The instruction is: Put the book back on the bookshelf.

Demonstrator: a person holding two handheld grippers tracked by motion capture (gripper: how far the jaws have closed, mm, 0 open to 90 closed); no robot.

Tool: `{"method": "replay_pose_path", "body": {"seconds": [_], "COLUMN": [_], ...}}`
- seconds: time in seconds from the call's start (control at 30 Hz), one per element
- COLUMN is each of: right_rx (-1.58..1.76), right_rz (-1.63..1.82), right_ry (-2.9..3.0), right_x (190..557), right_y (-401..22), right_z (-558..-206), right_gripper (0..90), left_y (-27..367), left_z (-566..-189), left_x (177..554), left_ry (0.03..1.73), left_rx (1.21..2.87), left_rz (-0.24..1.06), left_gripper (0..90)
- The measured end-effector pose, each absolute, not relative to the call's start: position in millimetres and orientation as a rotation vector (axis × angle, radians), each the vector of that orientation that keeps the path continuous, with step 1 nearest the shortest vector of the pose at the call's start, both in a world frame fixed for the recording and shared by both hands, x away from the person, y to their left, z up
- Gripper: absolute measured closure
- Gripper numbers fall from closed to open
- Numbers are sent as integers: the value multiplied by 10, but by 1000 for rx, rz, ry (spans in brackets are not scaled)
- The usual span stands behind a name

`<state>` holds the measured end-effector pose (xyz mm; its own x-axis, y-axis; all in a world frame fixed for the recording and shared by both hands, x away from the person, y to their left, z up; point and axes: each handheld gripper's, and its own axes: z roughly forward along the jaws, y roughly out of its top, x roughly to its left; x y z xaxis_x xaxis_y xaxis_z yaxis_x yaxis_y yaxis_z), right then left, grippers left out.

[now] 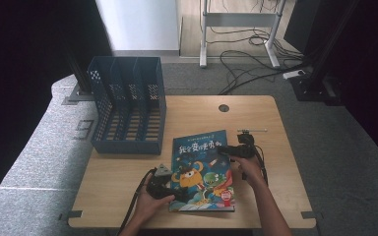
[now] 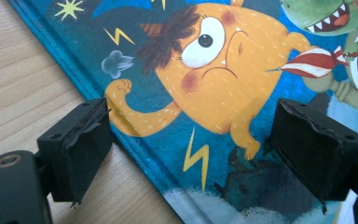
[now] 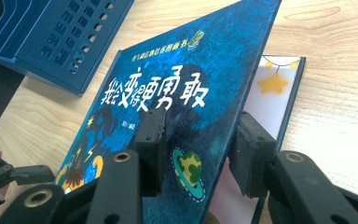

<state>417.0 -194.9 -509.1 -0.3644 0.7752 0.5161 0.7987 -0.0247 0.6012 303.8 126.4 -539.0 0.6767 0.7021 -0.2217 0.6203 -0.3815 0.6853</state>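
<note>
With my right gripper (image 3: 196, 154) closing its jaws around the picture book's (image 1: 204, 169) lifted cover, and my left gripper (image 2: 191, 149) gaping over its spine edge, next came opening it carefully.

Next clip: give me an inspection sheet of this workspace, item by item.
Surface: wooden table, round grommet hole near far edge.
Job's things: picture book, front cover lifted off the first page.
Clutter: blue file rack, far left; pen.
Grippers: left tongs open, straddling the book's spine edge; right tongs open around the raised cover's edge.
Cables: one trails from each gripper; floor cables beyond table.
Surroundings: grey floor, metal frame, dark curtains.
</note>
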Motion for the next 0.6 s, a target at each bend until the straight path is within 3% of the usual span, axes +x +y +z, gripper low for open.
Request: {"method": "replay_pose_path", "body": {"seconds": [0.6], "right_rx": [-1769], "right_rz": [-1404], "right_ry": [-2105], "right_x": [4169], "right_y": [-1988], "right_z": [-5073], "right_gripper": [644], "left_y": [1278], "left_z": [-5420], "left_x": [2861], "left_ry": [991], "left_rx": [2119], "left_rz": [94], "left_gripper": [55]}}
